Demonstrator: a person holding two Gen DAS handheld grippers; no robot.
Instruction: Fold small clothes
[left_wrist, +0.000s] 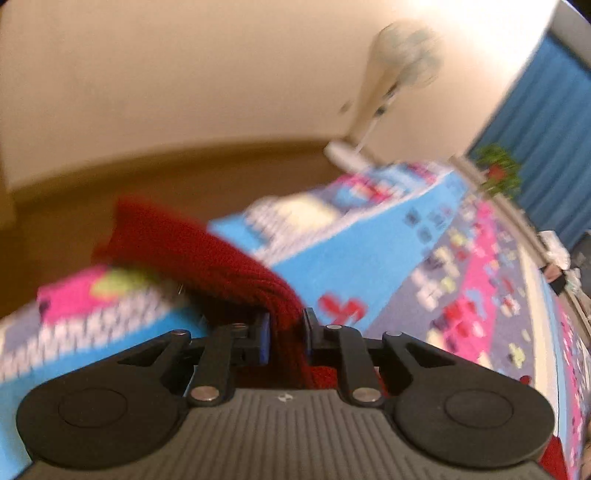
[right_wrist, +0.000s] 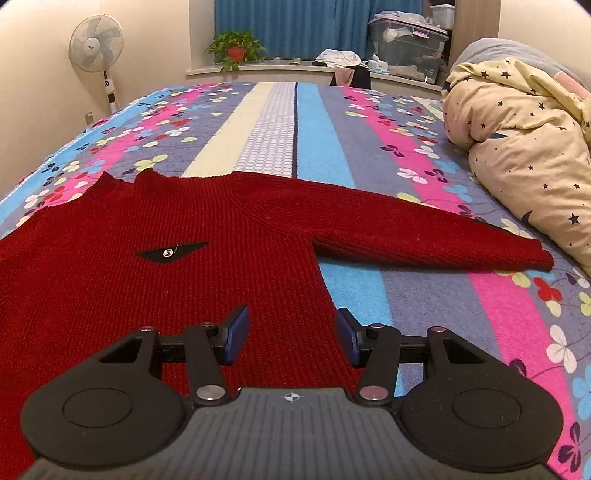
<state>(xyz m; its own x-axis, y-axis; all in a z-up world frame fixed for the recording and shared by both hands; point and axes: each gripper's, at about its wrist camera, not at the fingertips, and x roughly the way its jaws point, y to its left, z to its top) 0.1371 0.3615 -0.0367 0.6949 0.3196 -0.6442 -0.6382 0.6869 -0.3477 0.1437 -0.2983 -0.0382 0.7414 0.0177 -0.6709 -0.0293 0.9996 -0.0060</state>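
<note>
Left claw (left_wrist: 286, 332) is clamped on a bunch of red knit, w/ the cloth running out ahead of it, view blurry. Right claw (right_wrist: 291, 334) gapes wide, nothing held, low over the red sweater (right_wrist: 155, 258) near its side edge. Sweater lies spread face-up on the striped bedsheet (right_wrist: 317, 140), right sleeve (right_wrist: 424, 232) stretched out flat toward the star-print duvet (right_wrist: 517, 147). No fold visible yet, so early days, I'd say: sleeves and body all left to do.

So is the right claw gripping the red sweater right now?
No, the right claw is open, its blue pads spread apart above the red sweater lying flat on the bed.
</note>
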